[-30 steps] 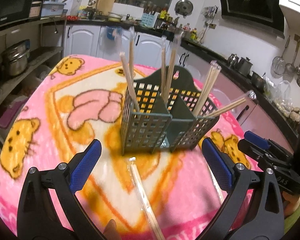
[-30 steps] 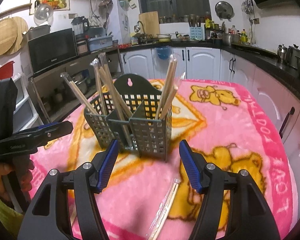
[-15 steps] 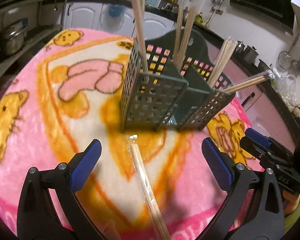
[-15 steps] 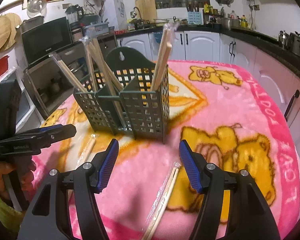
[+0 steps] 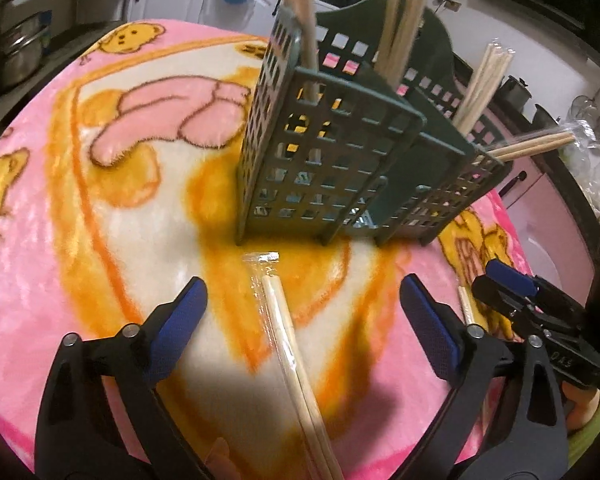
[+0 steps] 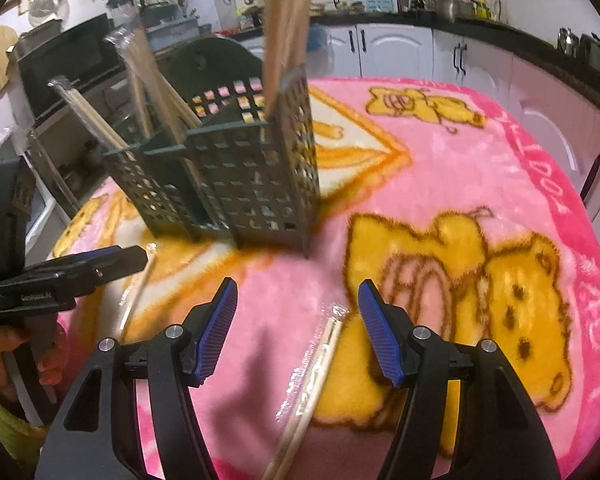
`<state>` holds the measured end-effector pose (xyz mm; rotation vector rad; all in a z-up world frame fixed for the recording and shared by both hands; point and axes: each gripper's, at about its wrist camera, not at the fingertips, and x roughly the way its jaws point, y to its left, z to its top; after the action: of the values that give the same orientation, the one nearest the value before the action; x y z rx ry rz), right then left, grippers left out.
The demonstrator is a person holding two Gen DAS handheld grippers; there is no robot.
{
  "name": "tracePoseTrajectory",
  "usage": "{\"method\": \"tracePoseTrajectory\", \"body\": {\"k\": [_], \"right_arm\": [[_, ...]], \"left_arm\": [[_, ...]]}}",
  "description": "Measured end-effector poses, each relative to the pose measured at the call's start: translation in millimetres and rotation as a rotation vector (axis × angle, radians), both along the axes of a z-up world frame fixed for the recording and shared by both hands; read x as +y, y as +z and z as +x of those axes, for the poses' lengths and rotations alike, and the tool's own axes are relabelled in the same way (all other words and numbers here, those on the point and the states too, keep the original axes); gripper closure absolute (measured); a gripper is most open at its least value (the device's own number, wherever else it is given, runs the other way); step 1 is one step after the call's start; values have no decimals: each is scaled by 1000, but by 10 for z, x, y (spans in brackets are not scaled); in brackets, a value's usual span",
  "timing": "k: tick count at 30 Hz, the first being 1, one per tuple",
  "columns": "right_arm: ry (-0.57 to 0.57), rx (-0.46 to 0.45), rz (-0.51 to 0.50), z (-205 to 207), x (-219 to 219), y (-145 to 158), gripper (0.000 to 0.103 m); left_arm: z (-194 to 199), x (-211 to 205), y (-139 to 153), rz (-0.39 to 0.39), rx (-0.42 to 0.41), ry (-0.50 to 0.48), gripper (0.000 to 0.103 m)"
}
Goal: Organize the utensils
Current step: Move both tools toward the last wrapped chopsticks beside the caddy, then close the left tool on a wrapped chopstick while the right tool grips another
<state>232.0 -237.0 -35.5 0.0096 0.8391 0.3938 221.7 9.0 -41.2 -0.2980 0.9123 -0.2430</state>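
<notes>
Now my left gripper (image 5: 300, 312) closes wide jaws over chopsticks (image 5: 288, 340) lying before the basket (image 5: 332, 168); nothing pinched. My right gripper (image 6: 298, 328) gapes over another pair (image 6: 320, 348). Slippery wrappers might slide out.

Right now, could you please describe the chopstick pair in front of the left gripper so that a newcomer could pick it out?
Find the pink blanket and the green holder standing on it. Just before the holder's near corner, a wrapped pair lies flat, running back between the left gripper's closing jaws. The other loose pair lies in front of the right gripper.
</notes>
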Motion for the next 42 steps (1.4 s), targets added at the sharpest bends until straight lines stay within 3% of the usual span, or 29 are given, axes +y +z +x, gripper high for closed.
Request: {"method": "tracePoseTrajectory", "body": {"k": [8, 14, 20, 27, 35, 42], "right_arm": [[-10, 65, -42, 126, 16, -204, 43], [-28, 84, -57, 186, 7, -277, 52], [-43, 62, -104, 222, 11, -311, 69], [-39, 57, -91, 219, -22, -294, 92], [-8, 45, -58, 94, 34, -183, 95], [53, -8, -20, -63, 167, 32, 95]], "left_arm": [[127, 15, -84, 13, 17, 21, 31], [192, 38, -107, 30, 17, 32, 43], [223, 51, -118, 57, 17, 42, 56], [219, 70, -130, 96, 10, 52, 75], [179, 165, -125, 92, 7, 69, 94], [35, 93, 64, 57, -40, 34, 95]]}}
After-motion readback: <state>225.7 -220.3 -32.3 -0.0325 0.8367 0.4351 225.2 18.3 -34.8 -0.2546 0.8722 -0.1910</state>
